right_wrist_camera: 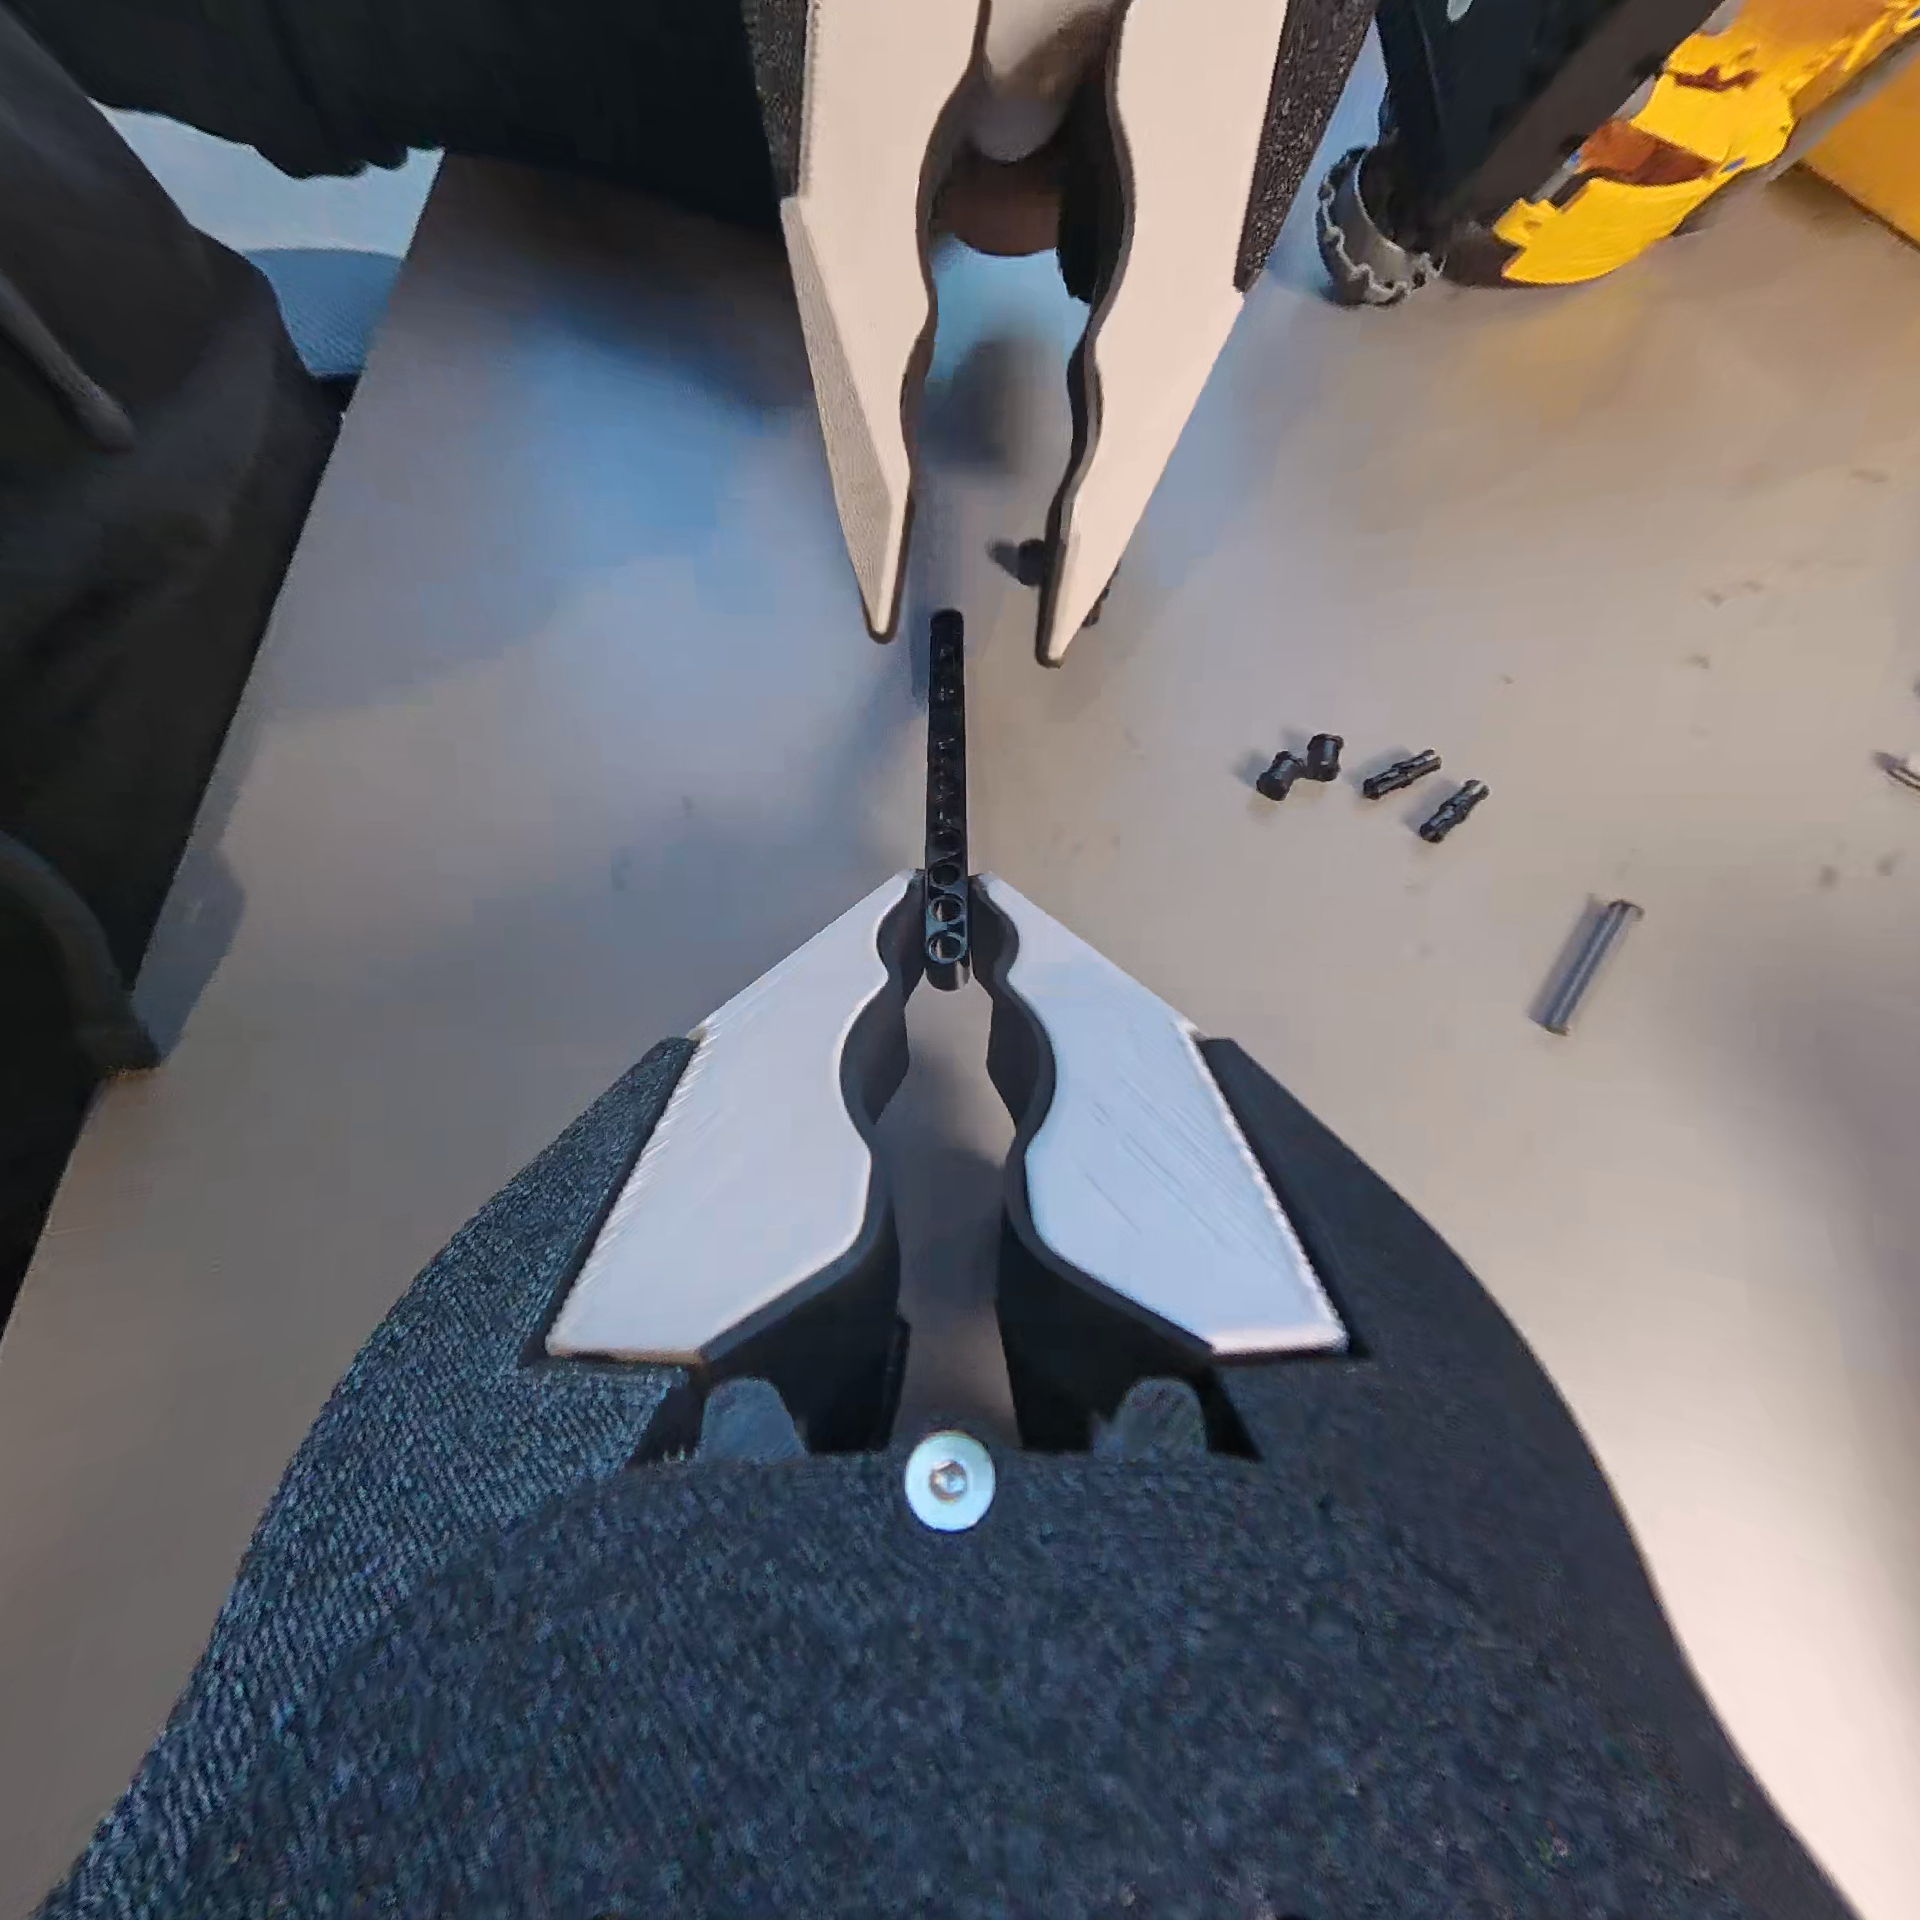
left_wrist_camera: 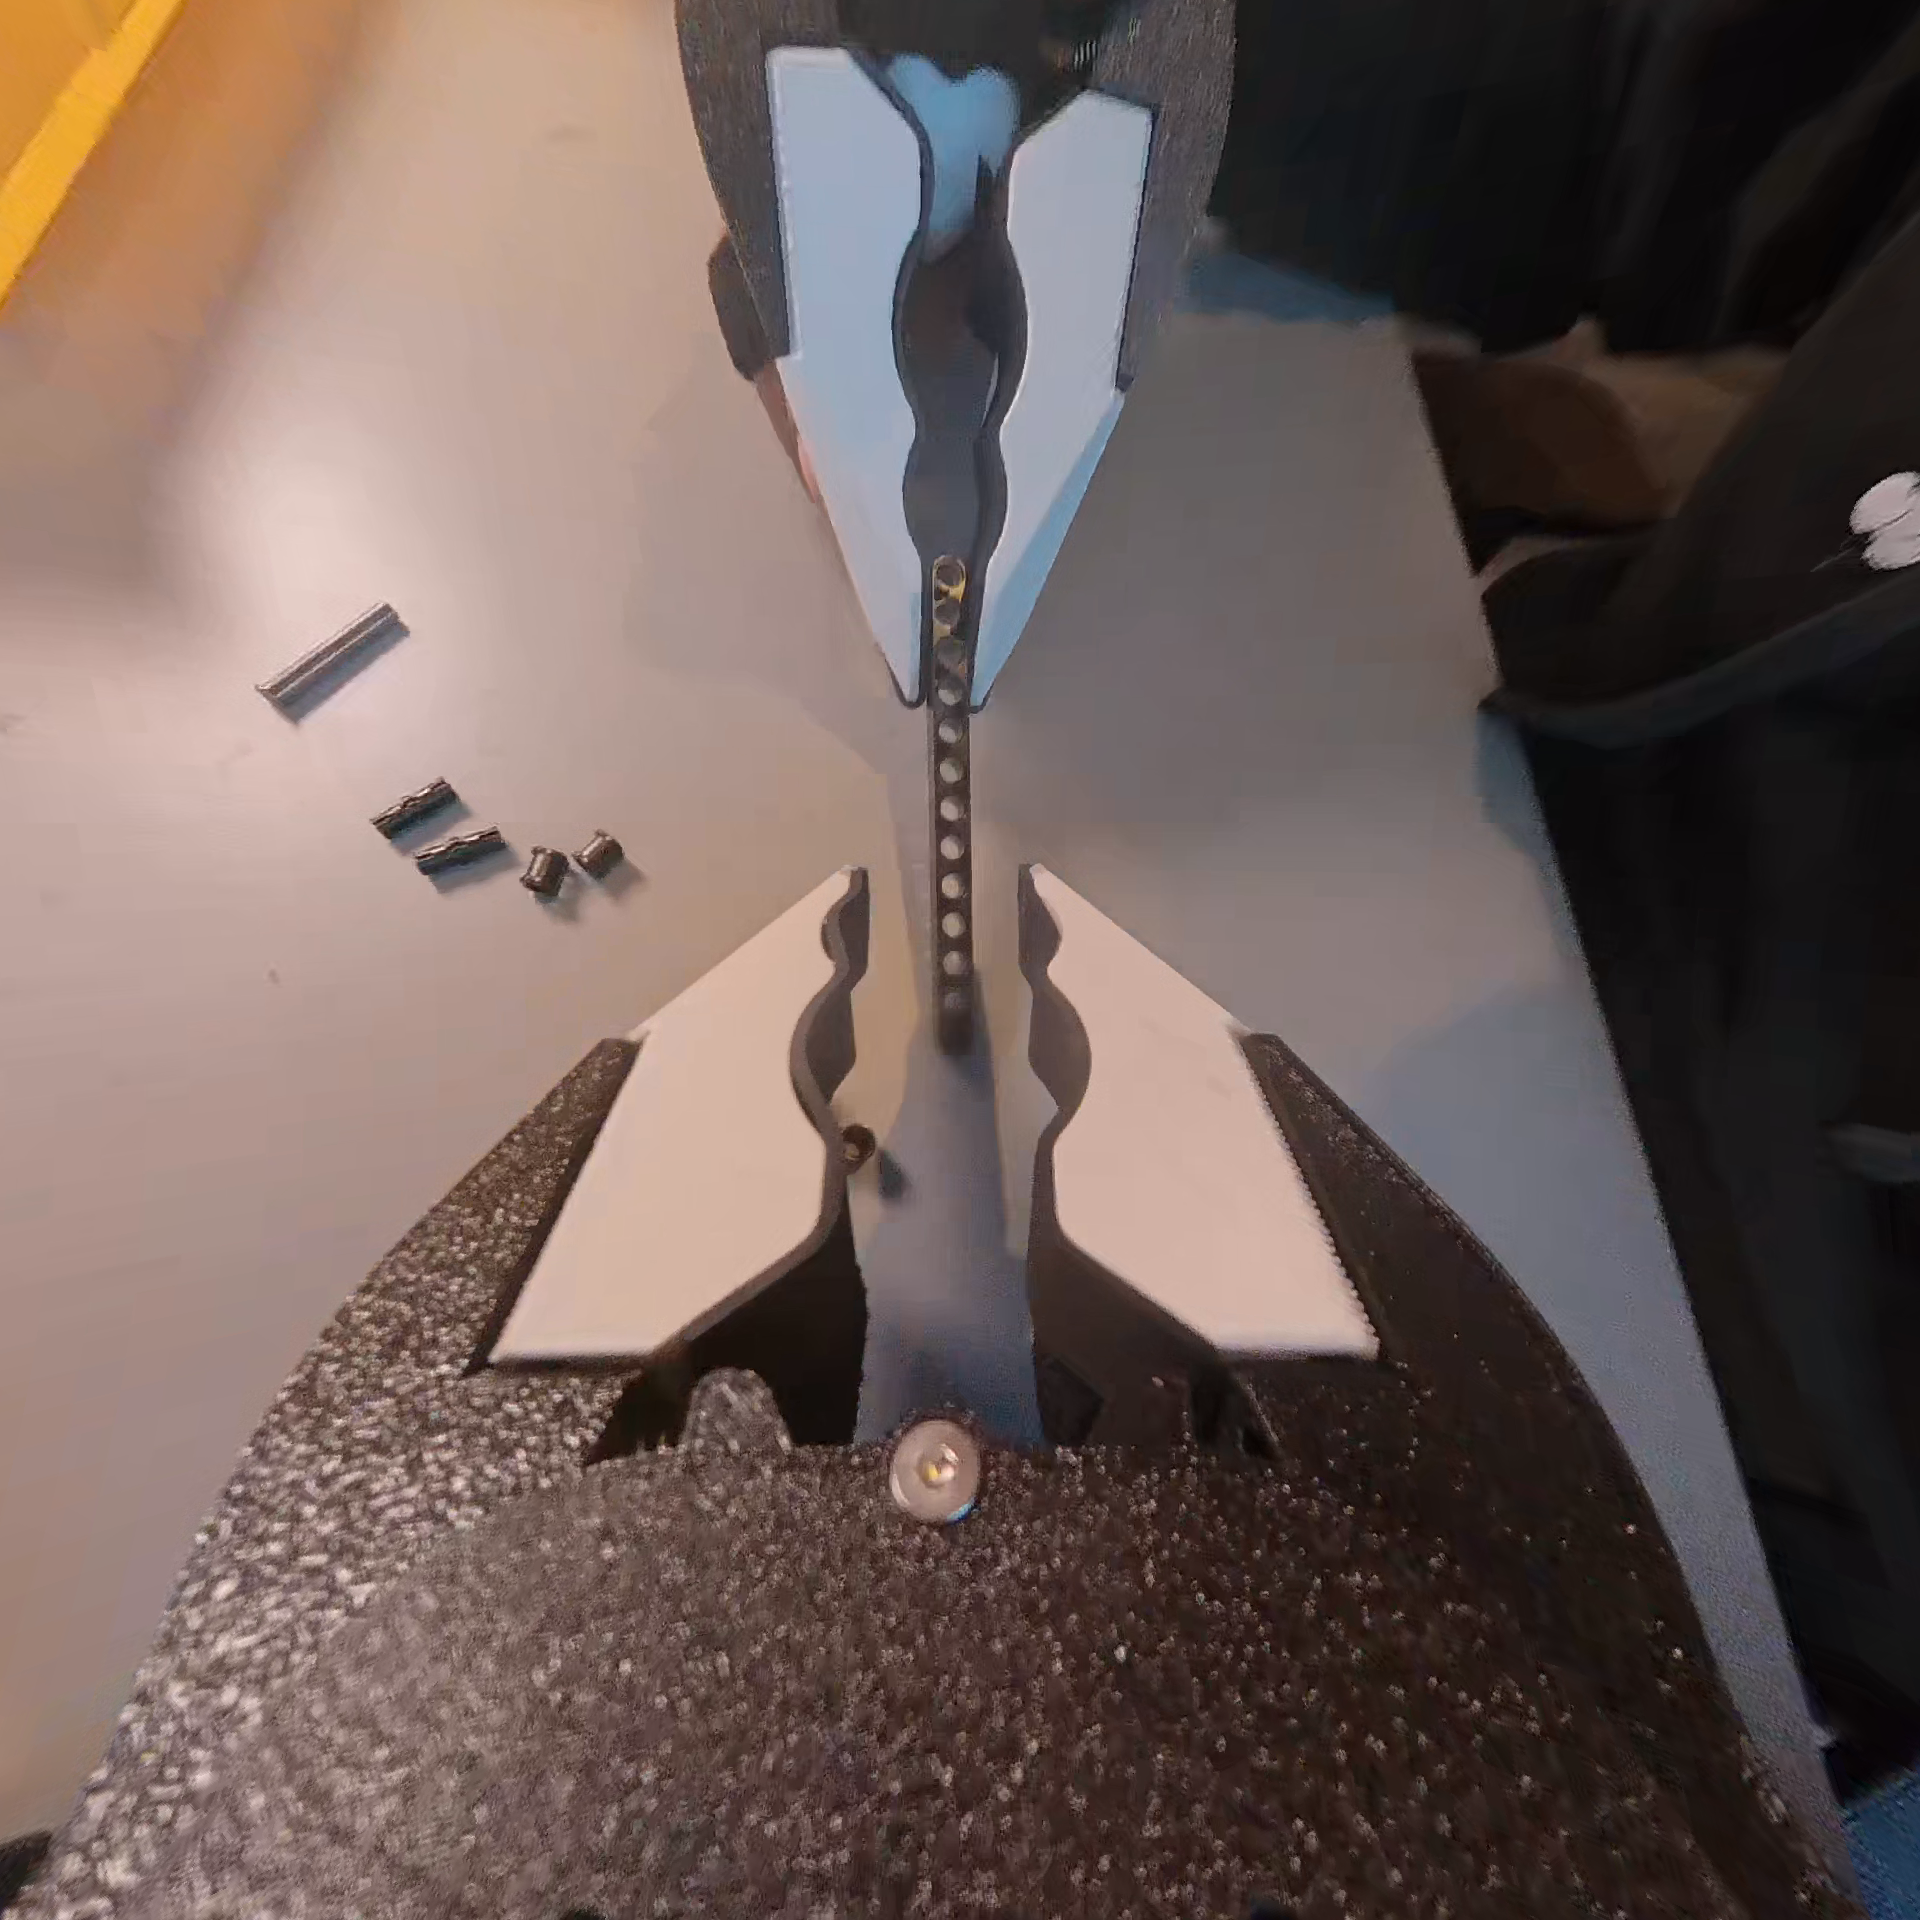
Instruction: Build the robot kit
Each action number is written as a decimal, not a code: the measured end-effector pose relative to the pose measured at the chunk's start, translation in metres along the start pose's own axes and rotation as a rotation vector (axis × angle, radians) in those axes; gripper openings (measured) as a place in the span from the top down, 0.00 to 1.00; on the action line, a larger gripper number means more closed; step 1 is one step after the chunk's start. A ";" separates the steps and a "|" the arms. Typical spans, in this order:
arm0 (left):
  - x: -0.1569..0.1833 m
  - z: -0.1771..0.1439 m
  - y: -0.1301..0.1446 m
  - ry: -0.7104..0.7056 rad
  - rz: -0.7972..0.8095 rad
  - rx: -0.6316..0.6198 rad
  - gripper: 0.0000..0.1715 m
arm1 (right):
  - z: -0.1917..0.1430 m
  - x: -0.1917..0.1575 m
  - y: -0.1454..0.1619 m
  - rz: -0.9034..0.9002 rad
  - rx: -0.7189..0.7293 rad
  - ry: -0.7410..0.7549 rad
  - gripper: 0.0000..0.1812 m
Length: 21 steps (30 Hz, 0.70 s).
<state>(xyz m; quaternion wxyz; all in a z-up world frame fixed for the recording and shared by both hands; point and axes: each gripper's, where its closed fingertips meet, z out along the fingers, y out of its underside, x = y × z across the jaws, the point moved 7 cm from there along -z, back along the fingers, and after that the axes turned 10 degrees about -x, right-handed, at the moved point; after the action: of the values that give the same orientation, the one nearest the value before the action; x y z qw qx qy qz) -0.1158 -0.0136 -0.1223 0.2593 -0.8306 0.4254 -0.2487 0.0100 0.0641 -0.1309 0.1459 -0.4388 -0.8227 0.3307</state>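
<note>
A long black beam with a row of holes [left_wrist_camera: 951, 831] is held level above the grey table [left_wrist_camera: 520, 416]. My right gripper [right_wrist_camera: 945, 894] is shut on one end of the beam [right_wrist_camera: 945, 748]. It also shows at the top of the left wrist view [left_wrist_camera: 948, 675]. My left gripper [left_wrist_camera: 940, 883] is open, and the free end of the beam lies between its fingers without touching them. It shows opposite in the right wrist view [right_wrist_camera: 966, 639].
Two black pins [left_wrist_camera: 416, 810], two small black bushes [left_wrist_camera: 542, 868] and a grey axle [left_wrist_camera: 332, 660] lie on the table, as does a small black piece [left_wrist_camera: 858, 1143] by my left finger. A yellow and black model [right_wrist_camera: 1610, 187] stands farther off. Dark clothing [left_wrist_camera: 1714, 520] is at the table edge. The gap from one gripper's tips to the other's is roughly 5 cm. The grey axle [left_wrist_camera: 332, 660] is about equally far from each gripper, around 12 cm. The right camera catches it too, in the right wrist view [right_wrist_camera: 1588, 948].
</note>
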 end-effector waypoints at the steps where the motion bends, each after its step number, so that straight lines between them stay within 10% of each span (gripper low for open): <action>1: 0.000 0.003 0.002 -0.029 0.020 -0.031 0.85 | 0.001 0.000 0.001 -0.005 -0.020 0.013 0.96; 21: 0.002 0.016 0.012 -0.111 0.126 -0.140 0.95 | 0.005 0.004 0.007 -0.048 -0.118 0.109 0.96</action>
<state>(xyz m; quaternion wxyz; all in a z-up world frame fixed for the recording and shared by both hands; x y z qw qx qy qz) -0.1121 -0.0179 -0.1414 0.2389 -0.8308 0.4780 -0.1554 0.0095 0.0684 -0.1392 0.1721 -0.4441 -0.8419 0.2537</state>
